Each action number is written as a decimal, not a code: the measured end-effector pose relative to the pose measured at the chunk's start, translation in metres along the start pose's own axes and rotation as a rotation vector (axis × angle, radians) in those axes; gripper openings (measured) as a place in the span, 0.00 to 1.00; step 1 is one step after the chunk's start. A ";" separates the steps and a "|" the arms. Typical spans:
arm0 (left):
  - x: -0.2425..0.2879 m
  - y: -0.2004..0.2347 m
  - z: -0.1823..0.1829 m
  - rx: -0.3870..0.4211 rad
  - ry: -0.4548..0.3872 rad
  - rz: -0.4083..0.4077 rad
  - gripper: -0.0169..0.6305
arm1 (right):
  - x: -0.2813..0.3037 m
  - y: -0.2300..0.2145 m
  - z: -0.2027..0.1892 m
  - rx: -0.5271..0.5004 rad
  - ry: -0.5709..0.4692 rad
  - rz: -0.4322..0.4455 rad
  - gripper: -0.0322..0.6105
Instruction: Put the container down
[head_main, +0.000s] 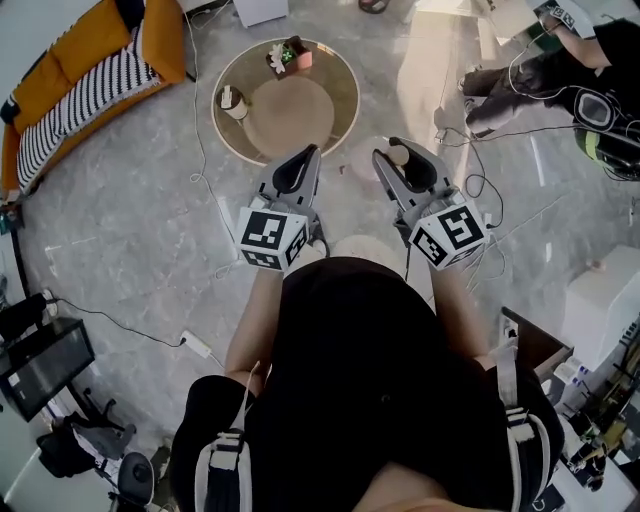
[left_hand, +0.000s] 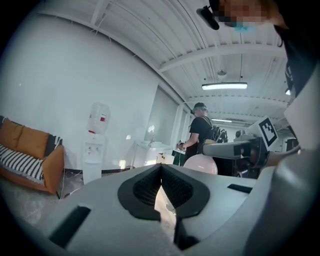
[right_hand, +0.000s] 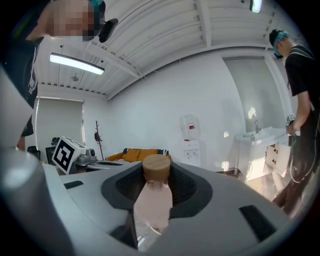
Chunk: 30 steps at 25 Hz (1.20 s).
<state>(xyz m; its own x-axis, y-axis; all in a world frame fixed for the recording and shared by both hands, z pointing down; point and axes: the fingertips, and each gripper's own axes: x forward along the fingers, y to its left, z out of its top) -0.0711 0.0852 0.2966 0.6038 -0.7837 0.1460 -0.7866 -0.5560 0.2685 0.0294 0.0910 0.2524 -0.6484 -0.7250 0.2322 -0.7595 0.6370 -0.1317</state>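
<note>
A pale pink container (right_hand: 152, 197) with a round wooden lid (right_hand: 156, 167) sits between the jaws of my right gripper (right_hand: 157, 180), which is shut on it. In the head view the right gripper (head_main: 388, 152) is held up in front of the person's chest, with the container's pink body (head_main: 362, 160) showing beside its tips. My left gripper (head_main: 310, 152) is raised alongside it, a little apart. Its jaws (left_hand: 161, 170) are shut with nothing between them. The left gripper view shows the pink container (left_hand: 201, 163) at the end of the right gripper (left_hand: 235, 149).
A round wooden table (head_main: 340, 95) lies ahead on the grey floor, bearing a small plant pot (head_main: 290, 55) and a small bottle (head_main: 232, 102). An orange sofa (head_main: 80, 70) is at far left. Another person (head_main: 560, 70) sits at upper right. Cables (head_main: 200, 170) cross the floor.
</note>
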 end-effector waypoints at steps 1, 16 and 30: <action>0.004 0.005 -0.003 -0.003 0.010 -0.003 0.05 | 0.004 0.000 -0.002 -0.005 0.010 0.000 0.26; 0.030 0.060 -0.006 -0.053 0.030 0.087 0.05 | 0.070 -0.017 -0.005 -0.048 0.081 0.088 0.26; 0.102 0.109 0.019 -0.115 0.010 0.315 0.05 | 0.173 -0.087 0.004 -0.128 0.169 0.369 0.26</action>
<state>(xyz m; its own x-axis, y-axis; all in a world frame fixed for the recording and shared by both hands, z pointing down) -0.0980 -0.0609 0.3229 0.3349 -0.9091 0.2479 -0.9153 -0.2514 0.3148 -0.0168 -0.0913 0.3002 -0.8497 -0.3961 0.3481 -0.4585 0.8809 -0.1169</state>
